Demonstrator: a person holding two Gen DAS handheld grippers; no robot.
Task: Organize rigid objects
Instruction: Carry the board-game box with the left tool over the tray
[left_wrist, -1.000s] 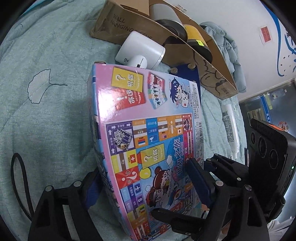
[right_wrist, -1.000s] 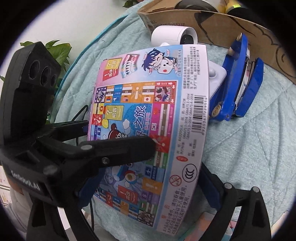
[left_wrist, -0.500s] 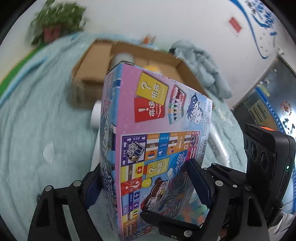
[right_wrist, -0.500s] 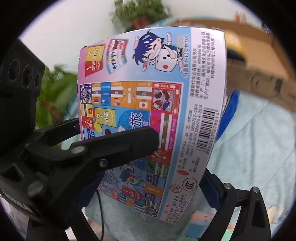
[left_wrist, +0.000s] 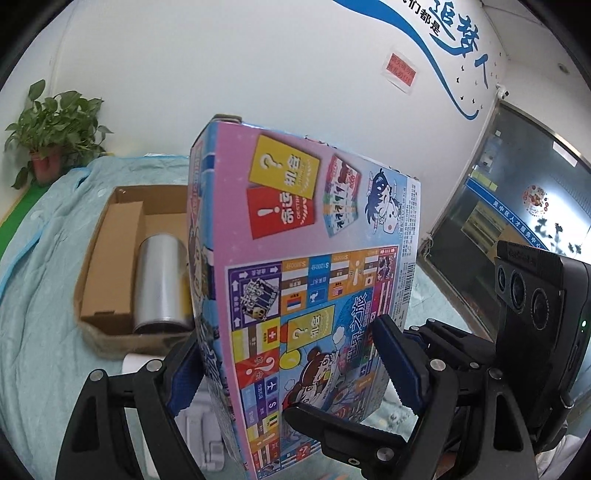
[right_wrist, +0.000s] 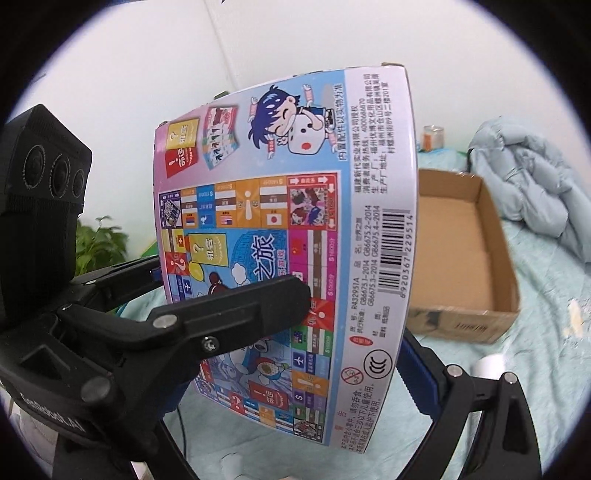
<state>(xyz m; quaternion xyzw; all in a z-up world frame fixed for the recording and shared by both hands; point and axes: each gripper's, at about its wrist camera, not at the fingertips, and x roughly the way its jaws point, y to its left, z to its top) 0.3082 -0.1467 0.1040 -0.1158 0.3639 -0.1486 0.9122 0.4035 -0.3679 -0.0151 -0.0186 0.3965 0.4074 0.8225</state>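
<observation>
A colourful board game box (left_wrist: 295, 266) is held upright in the air by both grippers. My left gripper (left_wrist: 288, 362) is shut on its lower part, one blue pad on each face. My right gripper (right_wrist: 295, 365) is shut on the same box (right_wrist: 295, 206) from the other edge. Behind it lies an open cardboard box (left_wrist: 110, 236) on the bed, with a silver cylinder (left_wrist: 159, 284) inside. The right wrist view shows the carton's bare end (right_wrist: 465, 236).
A pale green quilt (left_wrist: 40, 295) covers the bed. A white object (left_wrist: 199, 432) lies under the left gripper. A potted plant (left_wrist: 48, 136) stands at the back left. A bundled light blue jacket (right_wrist: 528, 177) lies beside the carton. A white wall is behind.
Both grippers have lifted the game box off the bed and tipped it upright. The carton, earlier seen from beside, now lies below and behind the box.
</observation>
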